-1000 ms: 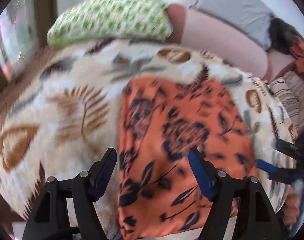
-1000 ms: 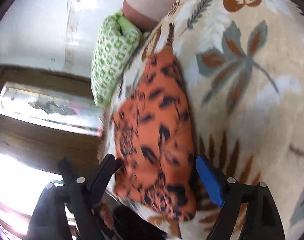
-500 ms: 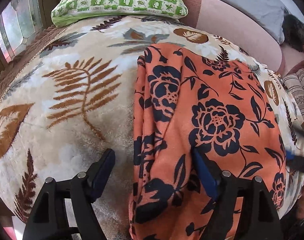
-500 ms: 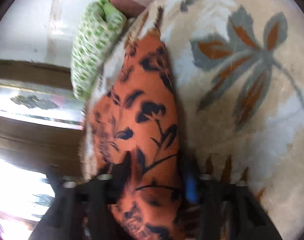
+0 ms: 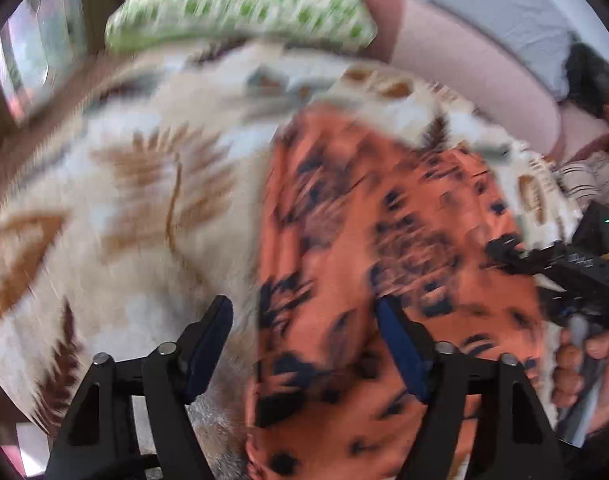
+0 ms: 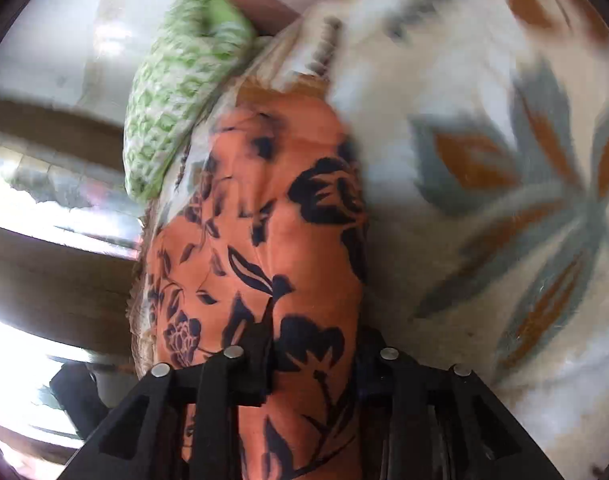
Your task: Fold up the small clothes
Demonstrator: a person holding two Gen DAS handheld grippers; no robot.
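An orange garment with a black flower print lies folded lengthwise on a cream leaf-patterned blanket. My left gripper is open over the garment's near left edge, one finger on the blanket, one over the cloth. In the right wrist view the same garment runs away from me, and my right gripper is shut on its near end. The right gripper also shows at the right edge of the left wrist view. Both views are blurred.
A green-and-white pillow lies at the head of the bed, also in the right wrist view. A pink bolster and grey cloth lie behind. A striped cloth sits at the right. A window is left.
My right gripper has closed on the near end of the orange garment. My left gripper stays open and has shifted over the cloth's left edge; the view is now blurred.
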